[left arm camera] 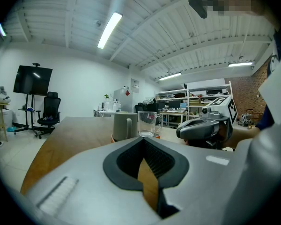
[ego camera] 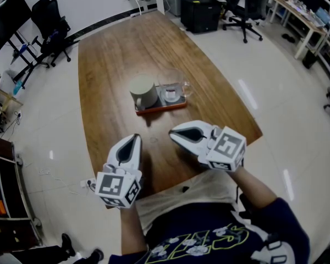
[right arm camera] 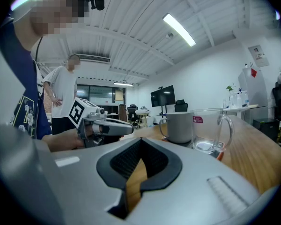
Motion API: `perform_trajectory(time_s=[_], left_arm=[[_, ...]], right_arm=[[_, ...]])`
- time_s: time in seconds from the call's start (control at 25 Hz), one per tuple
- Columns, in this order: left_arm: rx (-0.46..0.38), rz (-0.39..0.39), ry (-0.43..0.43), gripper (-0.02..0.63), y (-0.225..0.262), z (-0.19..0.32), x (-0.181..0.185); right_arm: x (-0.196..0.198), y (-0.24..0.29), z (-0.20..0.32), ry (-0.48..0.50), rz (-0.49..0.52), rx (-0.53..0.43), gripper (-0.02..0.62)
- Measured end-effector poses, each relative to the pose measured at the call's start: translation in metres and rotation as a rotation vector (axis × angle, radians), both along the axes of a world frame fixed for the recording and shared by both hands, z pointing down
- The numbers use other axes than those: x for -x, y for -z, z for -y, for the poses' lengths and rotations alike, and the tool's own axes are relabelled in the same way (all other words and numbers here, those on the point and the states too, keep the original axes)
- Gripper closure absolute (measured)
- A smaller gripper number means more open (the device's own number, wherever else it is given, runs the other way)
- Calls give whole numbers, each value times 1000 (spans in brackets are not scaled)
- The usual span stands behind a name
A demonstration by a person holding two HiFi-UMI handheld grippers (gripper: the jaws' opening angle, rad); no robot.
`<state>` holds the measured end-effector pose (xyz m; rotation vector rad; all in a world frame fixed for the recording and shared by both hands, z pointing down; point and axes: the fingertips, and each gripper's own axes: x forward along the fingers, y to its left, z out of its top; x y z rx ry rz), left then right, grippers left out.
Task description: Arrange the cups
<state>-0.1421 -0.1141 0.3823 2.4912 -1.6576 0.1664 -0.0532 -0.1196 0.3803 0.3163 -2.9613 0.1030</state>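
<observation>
A grey-green mug [ego camera: 143,92] and a clear glass mug [ego camera: 173,87] with a handle stand side by side on an orange tray [ego camera: 160,108] in the middle of the wooden table [ego camera: 115,54]. My left gripper [ego camera: 135,138] and right gripper [ego camera: 172,132] hover near the table's front edge, short of the tray, both shut with nothing between their jaws. In the left gripper view the grey mug [left arm camera: 124,126] and the glass mug [left arm camera: 148,123] stand ahead, with the right gripper [left arm camera: 180,132] at the right. The right gripper view shows the grey mug [right arm camera: 179,127], the glass mug [right arm camera: 212,130] and the left gripper [right arm camera: 129,129].
Office chairs [ego camera: 50,23] and a screen stand [ego camera: 8,12] are at the far left, a black cabinet [ego camera: 201,12] and desks beyond the table's far end. A dark shelf [ego camera: 5,202] stands at the left. A person [right arm camera: 61,97] in a white shirt stands in the background.
</observation>
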Motion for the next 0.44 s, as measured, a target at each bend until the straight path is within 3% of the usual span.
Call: perform_trajectory(time_s=[0.44], left_arm=[[4,3,-3,603,0,-2,-1]], right_arm=[[-1,1,0,-10,2,2,595]])
